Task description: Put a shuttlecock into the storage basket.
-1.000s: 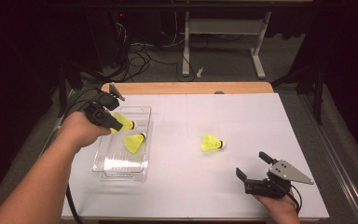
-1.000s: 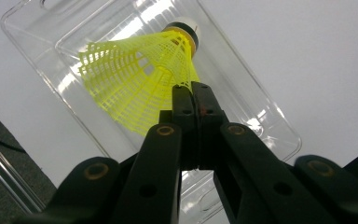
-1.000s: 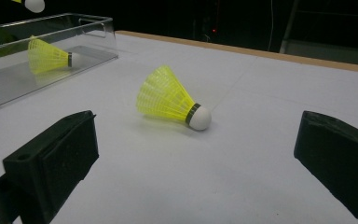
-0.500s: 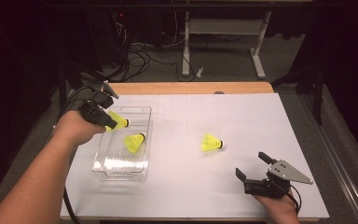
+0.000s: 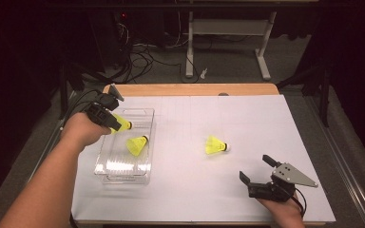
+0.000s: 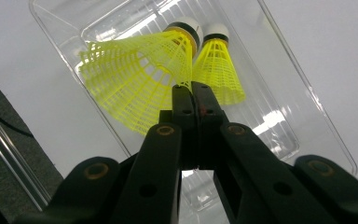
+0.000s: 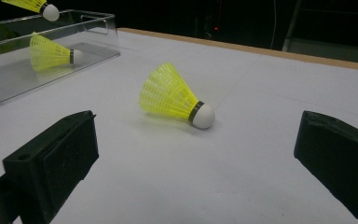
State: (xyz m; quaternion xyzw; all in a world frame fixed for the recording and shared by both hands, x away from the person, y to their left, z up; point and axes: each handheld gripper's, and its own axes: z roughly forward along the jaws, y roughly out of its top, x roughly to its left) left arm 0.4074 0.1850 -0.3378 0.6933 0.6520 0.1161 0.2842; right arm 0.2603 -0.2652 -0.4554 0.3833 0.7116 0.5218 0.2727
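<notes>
Yellow shuttlecock (image 6: 140,79) in left claw (image 6: 191,91), unlabelled

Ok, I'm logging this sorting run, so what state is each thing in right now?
Left gripper: shut on the held shuttlecock's skirt rim, above the tray.
Held shuttlecock: gripped, off the surface.
Shuttlecock in tray: lying on its side.
Loose shuttlecock: lying on its side on the table, untouched.
Clear tray: upright, no lid.
Right gripper: open, holding nothing.

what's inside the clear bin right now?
One yellow shuttlecock lies inside the clear bin. The left claw holds a second shuttlecock over it, hiding some floor.
</notes>
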